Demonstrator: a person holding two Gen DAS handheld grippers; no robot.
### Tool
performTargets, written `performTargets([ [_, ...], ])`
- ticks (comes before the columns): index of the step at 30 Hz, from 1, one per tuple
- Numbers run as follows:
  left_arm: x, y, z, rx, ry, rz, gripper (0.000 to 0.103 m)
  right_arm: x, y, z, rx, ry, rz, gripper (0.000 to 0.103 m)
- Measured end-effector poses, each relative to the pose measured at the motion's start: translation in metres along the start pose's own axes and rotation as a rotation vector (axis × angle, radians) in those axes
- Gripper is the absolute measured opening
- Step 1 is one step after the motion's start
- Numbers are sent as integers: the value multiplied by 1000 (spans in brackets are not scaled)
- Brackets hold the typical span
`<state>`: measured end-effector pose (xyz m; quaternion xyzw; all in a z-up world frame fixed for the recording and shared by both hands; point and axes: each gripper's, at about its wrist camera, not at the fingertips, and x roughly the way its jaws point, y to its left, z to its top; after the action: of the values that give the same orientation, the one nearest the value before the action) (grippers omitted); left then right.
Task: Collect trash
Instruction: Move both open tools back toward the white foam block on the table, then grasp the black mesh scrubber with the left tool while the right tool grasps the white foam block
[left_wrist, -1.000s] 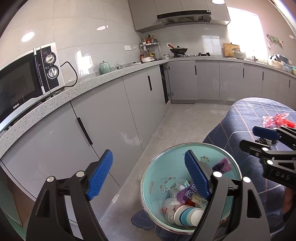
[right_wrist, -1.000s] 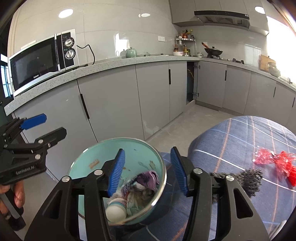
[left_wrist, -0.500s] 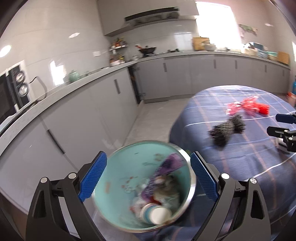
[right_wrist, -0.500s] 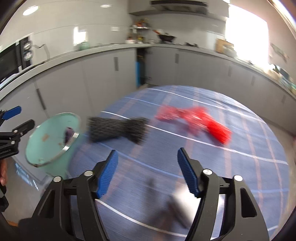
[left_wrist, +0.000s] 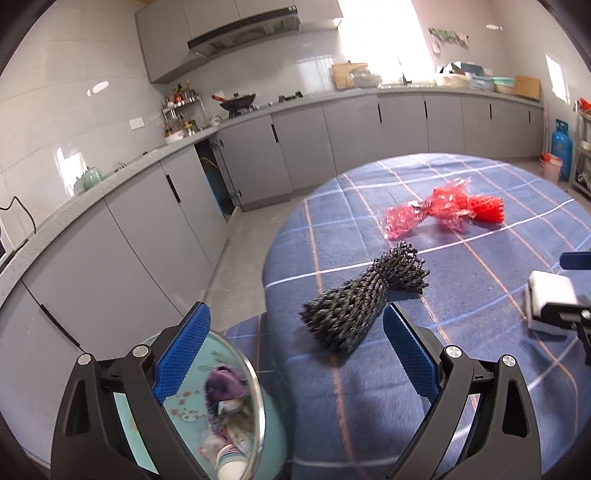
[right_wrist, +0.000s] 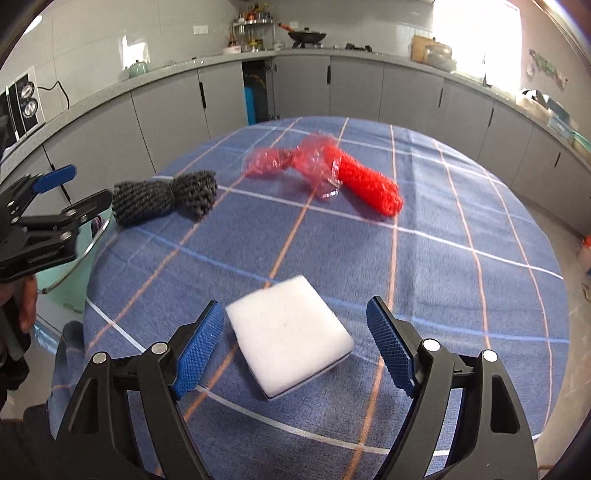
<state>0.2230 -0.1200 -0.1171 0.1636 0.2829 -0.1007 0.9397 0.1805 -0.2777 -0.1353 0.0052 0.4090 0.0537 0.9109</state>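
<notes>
With my right gripper (right_wrist: 295, 347) spread wide around the white foam pad (right_wrist: 288, 336), I should drop lower, then squeeze its edges (left gripper (left_wrist: 295, 354) also gapes, empty).

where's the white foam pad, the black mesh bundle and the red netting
white foam pad (right_wrist: 290, 332), right wrist view, middle of its top face
black mesh bundle (left_wrist: 360, 301), left wrist view, its pinched middle
red netting (right_wrist: 369, 184), right wrist view, middle of the solid red roll
</notes>
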Motion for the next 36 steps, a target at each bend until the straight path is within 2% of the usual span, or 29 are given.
performTargets([
  [1,3,-1,1,-4,5,-6,93,2,0,0,-3,14,5,79],
  [2,7,-2,1,-11,11,-14,93,5,-1,-2,-6,31,10,75],
  [3,8,-4,2,-12,13,-16,93,7,-2,-3,-9,43,21,66],
  [4,10,-4,2,-11,14,-18,93,8,-2,-3,-9,55,48,63],
  [6,12,-5,3,-9,16,-20,93,6,-1,-4,-20,44,48,59],
  [8,17,-6,5,-6,23,-22,93,2,-2,-2,-19,29,54,57],
  [12,32,-9,12,4,42,-31,93,-8,-12,10,43,-52,8,57],
  [15,45,-13,14,12,75,-53,90,-5,-18,19,78,-68,-2,58],
  [17,54,-17,12,22,104,-88,71,0,-19,22,93,-70,-2,58],
  [19,59,-22,11,35,131,-128,39,7,-19,28,110,-66,0,58],
  [22,55,-24,8,41,125,-136,22,13,-18,35,156,-76,9,58],
  [25,39,-15,8,9,99,-135,17,12,-10,42,158,-98,14,58],
  [36,-33,51,1,-101,-14,-58,16,3,47,69,85,-218,93,59],
])
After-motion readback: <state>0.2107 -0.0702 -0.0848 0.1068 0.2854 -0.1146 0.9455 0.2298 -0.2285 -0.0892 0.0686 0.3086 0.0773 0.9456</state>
